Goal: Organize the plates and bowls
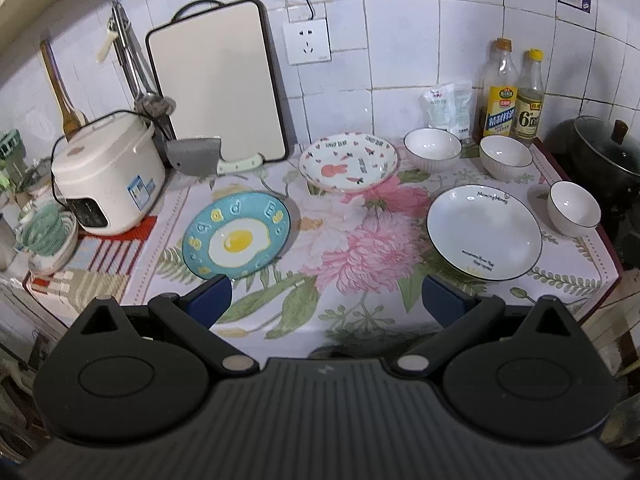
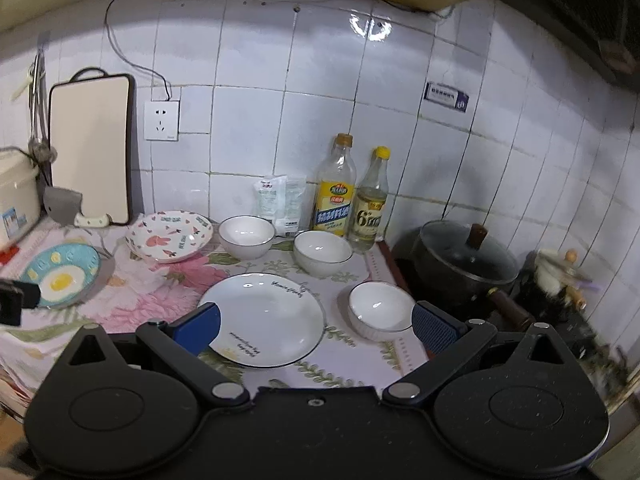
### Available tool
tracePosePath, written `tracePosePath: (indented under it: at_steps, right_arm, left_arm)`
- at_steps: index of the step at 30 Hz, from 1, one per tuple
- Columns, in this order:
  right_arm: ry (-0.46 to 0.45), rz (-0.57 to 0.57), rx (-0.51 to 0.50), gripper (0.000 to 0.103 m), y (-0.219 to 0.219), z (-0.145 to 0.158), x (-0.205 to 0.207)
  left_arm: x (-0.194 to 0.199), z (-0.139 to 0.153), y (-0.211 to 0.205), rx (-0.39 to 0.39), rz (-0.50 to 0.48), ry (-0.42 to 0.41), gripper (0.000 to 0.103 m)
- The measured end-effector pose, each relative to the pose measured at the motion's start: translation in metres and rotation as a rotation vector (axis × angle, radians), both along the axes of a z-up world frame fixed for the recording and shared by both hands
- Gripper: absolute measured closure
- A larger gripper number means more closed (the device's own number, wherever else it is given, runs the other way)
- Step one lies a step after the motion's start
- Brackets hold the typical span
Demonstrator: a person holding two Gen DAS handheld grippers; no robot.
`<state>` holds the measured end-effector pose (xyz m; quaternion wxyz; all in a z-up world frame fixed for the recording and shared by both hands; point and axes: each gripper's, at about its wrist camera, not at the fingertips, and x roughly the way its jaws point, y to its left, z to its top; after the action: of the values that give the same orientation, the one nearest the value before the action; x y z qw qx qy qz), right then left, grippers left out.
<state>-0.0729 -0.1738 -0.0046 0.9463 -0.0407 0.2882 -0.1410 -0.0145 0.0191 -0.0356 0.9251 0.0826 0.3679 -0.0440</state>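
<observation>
On the floral cloth lie a blue fried-egg plate [image 1: 236, 235] [image 2: 60, 276], a rabbit-print plate [image 1: 348, 162] [image 2: 169, 236] and a plain white plate [image 1: 484, 232] [image 2: 262, 318]. Three white bowls stand apart: one behind the rabbit plate's right side [image 1: 432, 148] [image 2: 247, 237], one by the bottles [image 1: 506, 156] [image 2: 323, 256], one near the right edge [image 1: 574, 208] [image 2: 380, 310]. My left gripper [image 1: 327, 300] hovers open over the cloth's front edge, holding nothing. My right gripper [image 2: 316, 330] is open above the white plate and the near bowl, empty. The left gripper's tip shows in the right wrist view [image 2: 16, 296].
A rice cooker [image 1: 108, 172], cleaver [image 1: 200, 158] and cutting board [image 1: 218, 80] stand at the back left. Two bottles [image 1: 514, 92] [image 2: 352, 192] and a packet [image 1: 446, 108] line the wall. A lidded black pot [image 2: 466, 260] sits on the stove to the right.
</observation>
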Motion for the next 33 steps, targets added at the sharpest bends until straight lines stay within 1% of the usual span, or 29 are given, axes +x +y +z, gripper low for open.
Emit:
tracePosePath:
  at_steps: [2, 4, 9, 17, 23, 26, 29, 31, 33]
  right_arm:
    - [-0.001, -0.001, 0.048, 0.000, -0.005, 0.000, -0.001]
    - [-0.005, -0.008, 0.071, 0.000, -0.006, -0.002, -0.002]
    - [-0.011, -0.021, 0.062, 0.000, -0.007, -0.003, -0.003]
    - [0.003, -0.033, 0.077, 0.000, -0.010, -0.004, 0.000]
    - [-0.006, -0.018, 0.065, 0.000, -0.009, -0.003, 0.001]
    - [-0.042, 0.007, 0.043, 0.000, -0.011, 0.000, 0.002]
    - [-0.126, 0.052, 0.044, 0.000, -0.020, 0.006, 0.003]
    - [-0.174, 0.095, 0.094, 0.000, -0.031, 0.007, 0.007]
    - [-0.182, 0.124, 0.159, 0.000, -0.045, 0.000, 0.018]
  left_arm:
    - [-0.001, 0.000, 0.001, 0.001, -0.004, -0.014, 0.000]
    - [-0.002, -0.001, 0.002, -0.004, -0.008, -0.019, 0.000]
    - [-0.002, -0.002, 0.003, -0.015, -0.011, -0.019, 0.000]
    - [-0.004, -0.004, 0.004, -0.011, -0.017, -0.010, 0.000]
    - [-0.003, -0.004, 0.004, -0.011, -0.017, -0.008, 0.000]
    - [-0.001, 0.000, 0.003, -0.020, -0.033, -0.021, 0.000]
    - [0.003, 0.008, 0.001, -0.059, -0.058, -0.064, 0.000]
    - [0.010, 0.011, -0.002, -0.098, -0.069, -0.089, 0.000]
    - [0.020, 0.010, -0.007, -0.136, -0.082, -0.117, 0.001]
